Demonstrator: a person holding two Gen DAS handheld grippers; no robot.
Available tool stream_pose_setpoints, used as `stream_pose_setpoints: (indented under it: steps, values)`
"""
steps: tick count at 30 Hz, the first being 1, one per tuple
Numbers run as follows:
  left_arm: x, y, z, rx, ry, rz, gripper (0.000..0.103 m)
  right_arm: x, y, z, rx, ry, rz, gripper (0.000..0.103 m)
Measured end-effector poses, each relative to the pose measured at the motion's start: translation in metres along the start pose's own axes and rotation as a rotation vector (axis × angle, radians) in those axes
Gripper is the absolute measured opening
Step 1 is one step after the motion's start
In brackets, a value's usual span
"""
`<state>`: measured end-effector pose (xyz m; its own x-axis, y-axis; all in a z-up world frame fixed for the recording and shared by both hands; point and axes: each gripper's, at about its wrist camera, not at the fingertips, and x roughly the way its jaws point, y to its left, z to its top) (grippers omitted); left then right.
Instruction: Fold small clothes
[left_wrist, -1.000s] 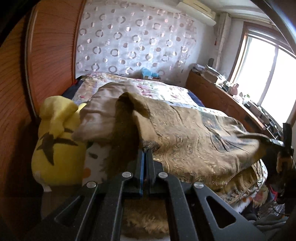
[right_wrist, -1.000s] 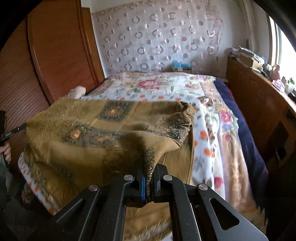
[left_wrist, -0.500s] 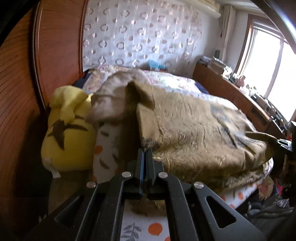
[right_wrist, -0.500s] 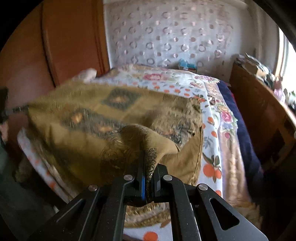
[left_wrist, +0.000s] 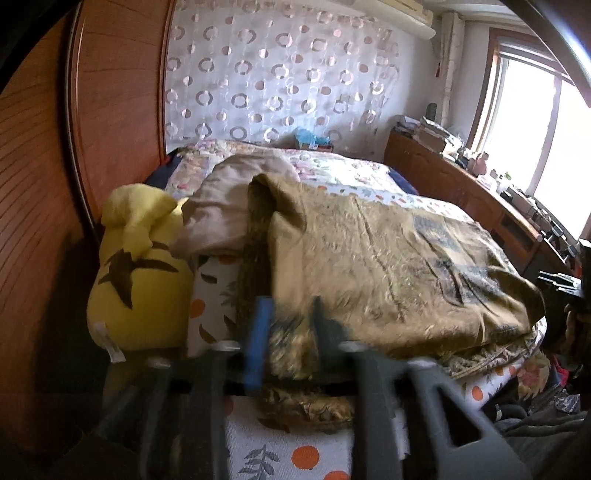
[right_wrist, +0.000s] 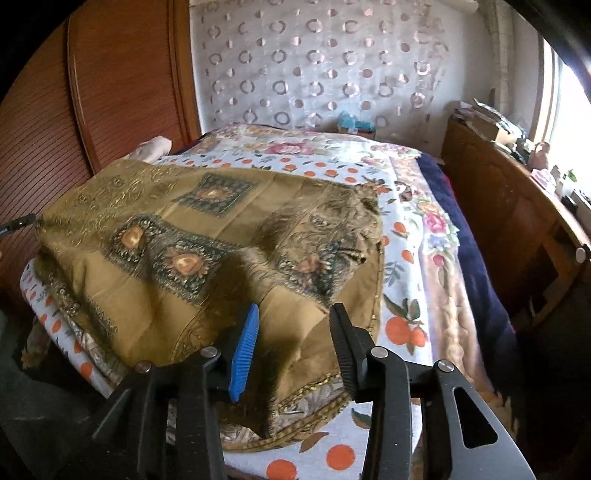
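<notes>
No lettering to read anywhere

The small white tag (left_wrist: 105, 341) on the yellow plush toy (left_wrist: 138, 280), at nine o'clock from the bed's middle, is too blurred to make out.

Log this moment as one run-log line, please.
phase: releasing fold | left gripper: jaws opening, cloth between | right gripper: jaws opening, cloth between | olive-gold patterned cloth: folded on orange-dotted bedspread

I note a yellow plush toy (left_wrist: 138, 273) at the bed's near left corner, against the wooden headboard panel (left_wrist: 114, 103). The bed (right_wrist: 402, 258) carries an orange-dotted sheet (right_wrist: 400, 328) and a floral quilt (right_wrist: 295, 147). A circle-patterned curtain (right_wrist: 314, 70) hangs behind; a cluttered wooden cabinet (left_wrist: 461, 192) stands under the window (left_wrist: 546, 122).
</notes>
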<state>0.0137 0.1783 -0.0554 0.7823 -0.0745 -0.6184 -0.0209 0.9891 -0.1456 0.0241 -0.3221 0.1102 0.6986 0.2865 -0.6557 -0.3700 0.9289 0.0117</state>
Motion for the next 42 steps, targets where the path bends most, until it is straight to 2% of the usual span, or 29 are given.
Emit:
stream_pose_setpoints:
  steps: [3, 4, 11, 19, 27, 30, 37, 42]
  values:
    - [-0.003, -0.002, 0.002, -0.003, -0.017, -0.003, 0.059, 0.001, 0.000, -0.004, 0.005, -0.001, -0.004, 0.047]
    - [-0.001, -0.001, 0.002, -0.006, -0.014, 0.005, 0.060, 0.002, 0.002, -0.006, 0.004, -0.002, -0.001, 0.047]
    - [0.017, -0.001, -0.006, -0.014, 0.032, 0.029, 0.060, 0.004, 0.010, -0.009, 0.006, -0.013, 0.030, 0.047]
    - [0.033, 0.005, -0.018, -0.025, 0.073, 0.043, 0.060, 0.015, 0.012, -0.014, -0.015, 0.009, 0.027, 0.047]
    - [0.053, 0.019, -0.031, -0.058, 0.136, 0.088, 0.060, 0.033, 0.008, -0.021, -0.023, 0.044, 0.001, 0.047]
    - [0.055, 0.018, -0.033, -0.055, 0.141, 0.089, 0.060, 0.036, 0.007, -0.024, -0.029, 0.045, 0.018, 0.047]
    - [0.057, 0.016, -0.034, -0.039, 0.140, 0.120, 0.060, 0.044, 0.013, -0.030, -0.053, 0.049, 0.010, 0.062]
    - [0.057, 0.013, -0.034, -0.033, 0.135, 0.130, 0.060, 0.043, 0.009, -0.035, -0.024, 0.032, 0.028, 0.066]
